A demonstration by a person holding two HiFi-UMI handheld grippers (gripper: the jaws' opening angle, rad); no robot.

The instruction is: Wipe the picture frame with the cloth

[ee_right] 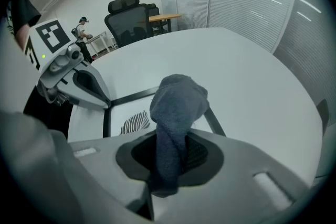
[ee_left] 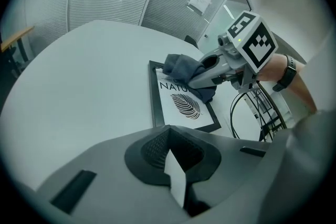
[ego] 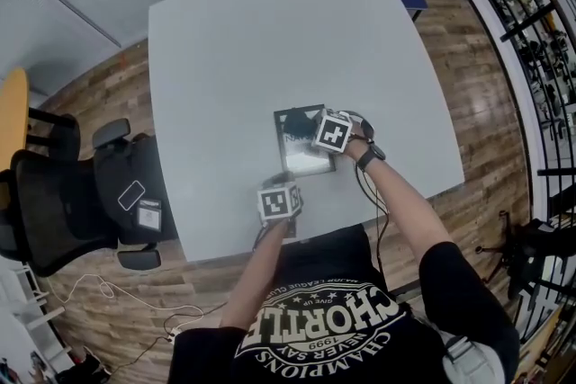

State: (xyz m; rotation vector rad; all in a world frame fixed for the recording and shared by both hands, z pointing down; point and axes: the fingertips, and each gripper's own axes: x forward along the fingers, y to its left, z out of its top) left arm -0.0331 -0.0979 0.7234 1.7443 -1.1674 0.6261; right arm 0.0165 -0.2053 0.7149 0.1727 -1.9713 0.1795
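A black picture frame [ego: 304, 159] with a leaf print lies flat on the white table [ego: 270, 40], near its front edge. A dark blue-grey cloth [ee_right: 176, 105] is bunched between the jaws of my right gripper [ee_right: 175, 136], which is shut on it. The cloth [ee_left: 182, 66] rests on the frame's [ee_left: 181, 105] far part, under the right gripper [ee_left: 198, 78]. My left gripper [ee_left: 170, 131] points at the frame's near edge; its jaws stand together with only a pale sliver between them. In the right gripper view the left gripper [ee_right: 106, 104] touches the frame's [ee_right: 131, 120] corner.
A black office chair [ego: 72, 193] stands left of the table, with cables on the wooden floor [ego: 117, 301] below it. Black cables [ee_left: 252, 110] hang from the right gripper. A railing [ego: 540, 58] runs along the right. Far off, a person [ee_right: 82, 29] stands beside another chair [ee_right: 128, 21].
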